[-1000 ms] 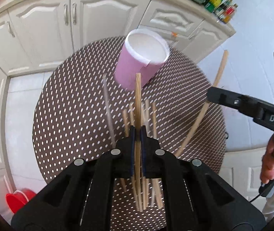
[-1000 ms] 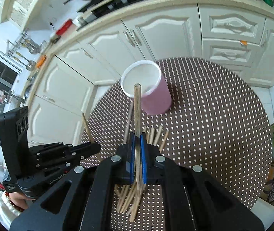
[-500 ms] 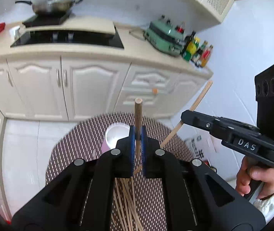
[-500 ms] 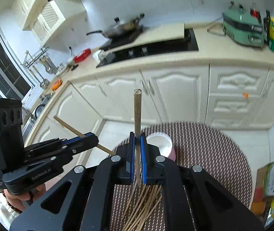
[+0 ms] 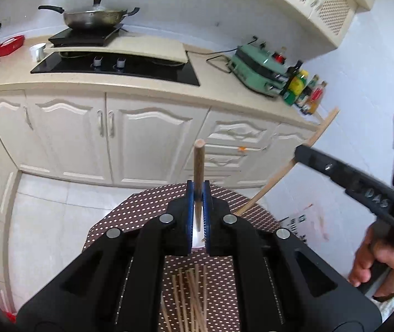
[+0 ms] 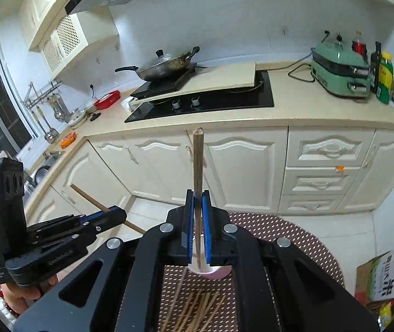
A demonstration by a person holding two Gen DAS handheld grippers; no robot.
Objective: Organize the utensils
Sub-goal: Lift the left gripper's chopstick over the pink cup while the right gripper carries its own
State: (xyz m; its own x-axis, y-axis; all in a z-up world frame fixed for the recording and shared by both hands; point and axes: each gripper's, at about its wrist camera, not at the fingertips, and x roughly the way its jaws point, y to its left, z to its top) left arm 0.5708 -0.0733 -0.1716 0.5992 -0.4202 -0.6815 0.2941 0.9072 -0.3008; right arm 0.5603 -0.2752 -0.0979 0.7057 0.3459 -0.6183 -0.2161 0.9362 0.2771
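My left gripper (image 5: pixel 198 193) is shut on one wooden chopstick (image 5: pixel 198 163) that stands up past its blue pads. My right gripper (image 6: pixel 197 202) is likewise shut on a second chopstick (image 6: pixel 197 166). Both are held above the round brown dotted table (image 5: pixel 141 207). Each gripper shows in the other's view: the right gripper (image 5: pixel 302 152) with its slanted chopstick (image 5: pixel 285 168), and the left gripper (image 6: pixel 119 214) with its own chopstick (image 6: pixel 91 200). Several loose chopsticks (image 6: pixel 194 310) lie on the table below. The pink cup (image 6: pixel 216 272) is mostly hidden behind my right jaws.
Cream cabinets (image 5: pixel 141 138) and a counter with a black hob (image 6: pixel 205 102), a wok (image 6: pixel 166 66), a green appliance (image 6: pixel 341 66) and bottles (image 6: pixel 390 80) stand beyond the table. A cardboard box (image 6: pixel 376 276) sits on the floor at right. A hand (image 5: pixel 376 262) holds the right gripper.
Both grippers have risen from the table and tilted upward, each still shut on its chopstick. The cup and chopstick pile have dropped low, behind the gripper bodies.
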